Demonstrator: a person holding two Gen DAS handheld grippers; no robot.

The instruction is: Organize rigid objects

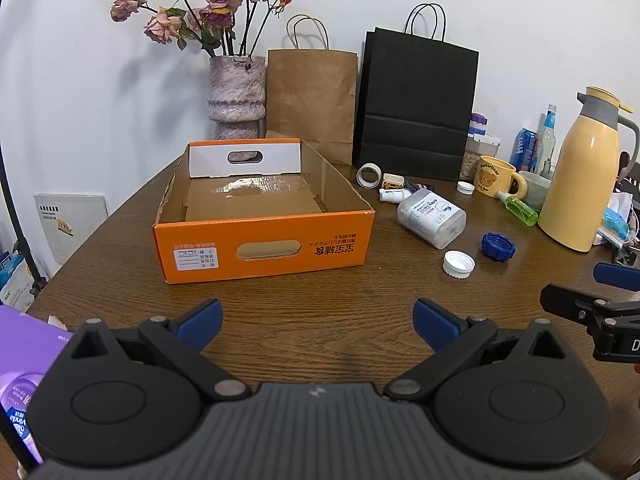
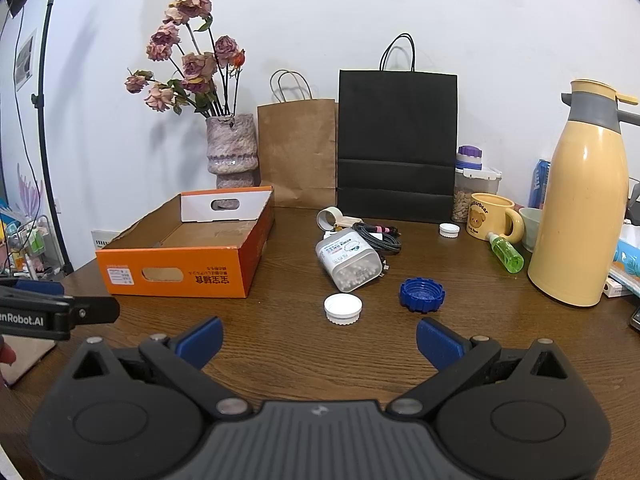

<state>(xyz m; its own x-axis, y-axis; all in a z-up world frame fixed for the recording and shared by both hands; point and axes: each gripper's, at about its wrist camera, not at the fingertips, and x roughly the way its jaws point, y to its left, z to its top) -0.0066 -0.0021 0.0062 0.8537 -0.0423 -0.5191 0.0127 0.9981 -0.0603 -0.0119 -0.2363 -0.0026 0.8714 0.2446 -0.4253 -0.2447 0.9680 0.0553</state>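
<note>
An empty orange cardboard box (image 1: 264, 254) (image 2: 180, 276) sits on the wooden table. To its right lie a clear cotton-swab container (image 1: 432, 214) (image 2: 348, 260), a white cap (image 1: 458, 264) (image 2: 343, 308), a blue ridged cap (image 1: 498, 247) (image 2: 422, 294), a tape roll (image 1: 369, 175) (image 2: 330, 218), a cable bundle (image 2: 378, 236), a second small white cap (image 1: 465, 187) (image 2: 449, 229) and a green spray bottle (image 1: 518, 208) (image 2: 505, 253). My left gripper (image 1: 318, 322) is open and empty in front of the box. My right gripper (image 2: 318, 340) is open and empty just before the white cap.
Along the wall stand a vase of dried roses (image 1: 236, 96), a brown paper bag (image 1: 312, 104) and a black paper bag (image 1: 416, 104). At the right are a yellow bear mug (image 2: 490, 216), a yellow thermos (image 2: 580, 208) and a snack jar (image 2: 470, 188). A purple tissue pack (image 1: 20, 360) lies at left.
</note>
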